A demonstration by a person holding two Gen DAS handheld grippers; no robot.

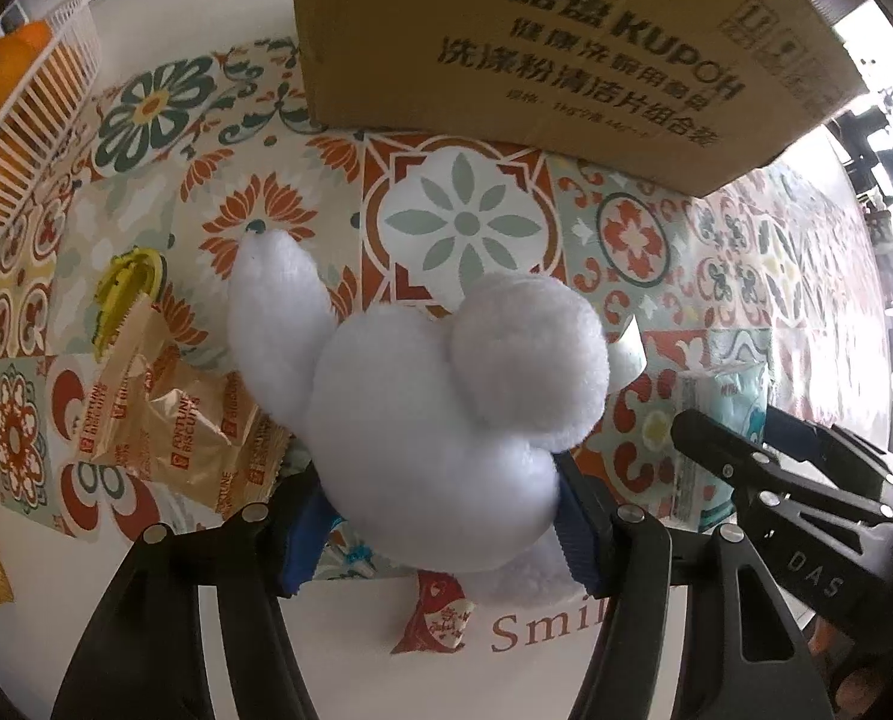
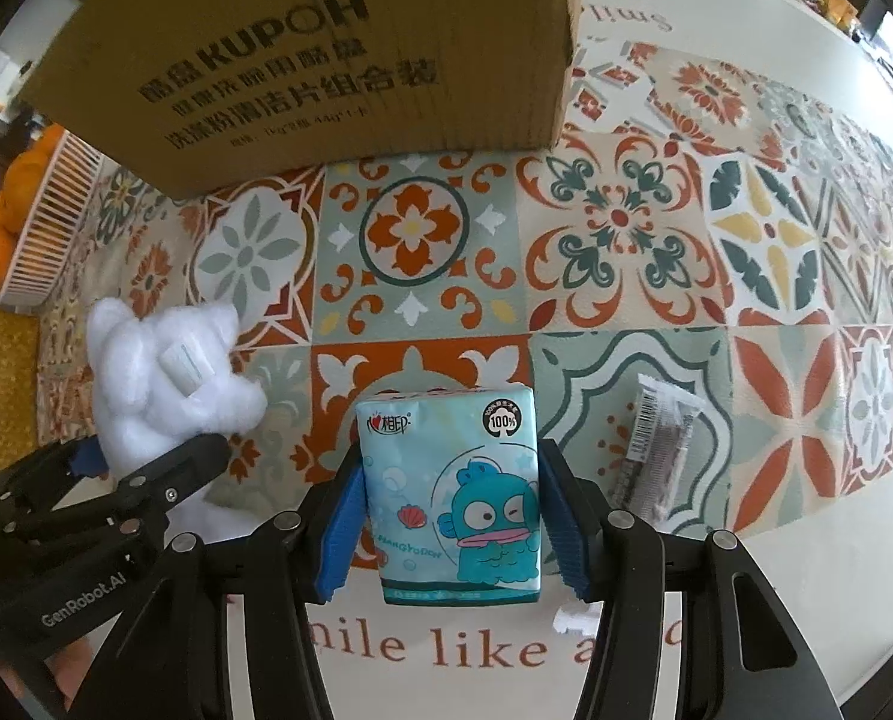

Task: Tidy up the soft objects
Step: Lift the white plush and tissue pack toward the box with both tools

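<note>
"KUPOH" on cardboard box [image 2: 302, 54], "100%" on tissue pack [image 2: 455, 492], "FORTUNE BISCUITS" on wrapper [image 1: 176, 420].

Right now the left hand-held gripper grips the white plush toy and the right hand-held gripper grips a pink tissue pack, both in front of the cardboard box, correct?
Not quite: the tissue pack is light blue, not pink, as the right wrist view shows. The rest holds: the left hand-held gripper grips the white plush toy, the right hand-held gripper grips the pack, both before the cardboard box.

box [image 1: 542, 42]: top cut off by upper edge | tissue pack [image 1: 722, 420]: mostly hidden behind right gripper [image 1: 740, 456] | basket [image 1: 32, 138]: cropped at left edge
</note>
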